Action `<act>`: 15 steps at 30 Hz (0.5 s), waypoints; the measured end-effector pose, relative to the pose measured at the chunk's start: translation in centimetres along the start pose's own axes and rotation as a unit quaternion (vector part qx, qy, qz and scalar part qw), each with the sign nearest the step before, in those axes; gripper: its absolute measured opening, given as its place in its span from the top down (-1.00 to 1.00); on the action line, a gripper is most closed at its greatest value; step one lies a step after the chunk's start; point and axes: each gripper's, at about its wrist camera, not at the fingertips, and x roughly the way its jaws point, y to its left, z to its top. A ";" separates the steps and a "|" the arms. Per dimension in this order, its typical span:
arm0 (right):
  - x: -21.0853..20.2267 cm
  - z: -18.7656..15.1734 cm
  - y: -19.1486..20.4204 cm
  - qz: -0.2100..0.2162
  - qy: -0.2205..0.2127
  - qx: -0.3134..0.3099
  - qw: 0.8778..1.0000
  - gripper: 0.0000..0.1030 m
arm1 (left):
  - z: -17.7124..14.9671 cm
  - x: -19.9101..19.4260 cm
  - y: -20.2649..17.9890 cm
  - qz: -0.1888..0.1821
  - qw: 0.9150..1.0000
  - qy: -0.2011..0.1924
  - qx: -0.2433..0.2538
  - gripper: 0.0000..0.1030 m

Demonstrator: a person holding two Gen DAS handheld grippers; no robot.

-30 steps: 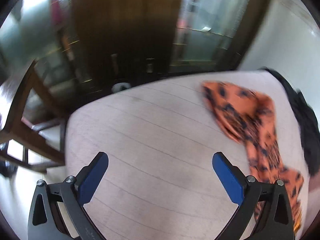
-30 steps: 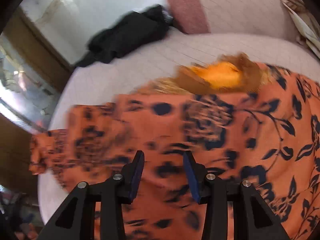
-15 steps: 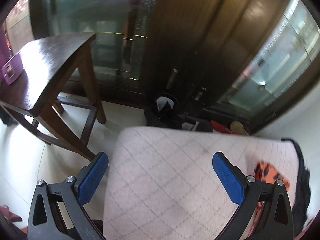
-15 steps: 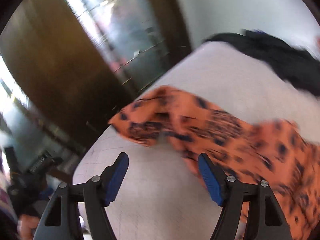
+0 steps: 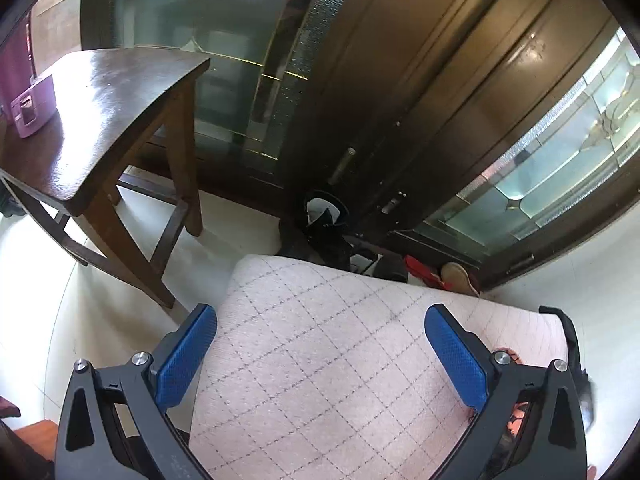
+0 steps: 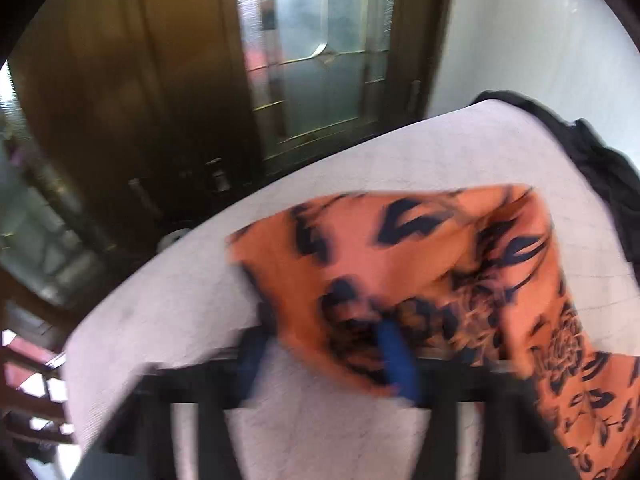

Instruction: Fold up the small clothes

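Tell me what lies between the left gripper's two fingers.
Only bare checked bedding lies between the open left gripper fingers, in the left wrist view; no garment there.

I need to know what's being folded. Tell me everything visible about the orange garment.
The orange garment is thin, soft-looking cloth with a dark floral print. It lies crumpled on the pale checked cover, one end lifted and draped over the right gripper, whose jaws are closing with cloth between them. A black garment lies beyond it.

Dark wooden table beside glazed wooden doors.
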 end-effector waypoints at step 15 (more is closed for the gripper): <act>-29.4 -3.4 -23.4 0.099 -0.249 0.269 0.925 0.84 | -5.6 -0.9 -6.7 -0.060 0.984 0.035 0.165 -1.00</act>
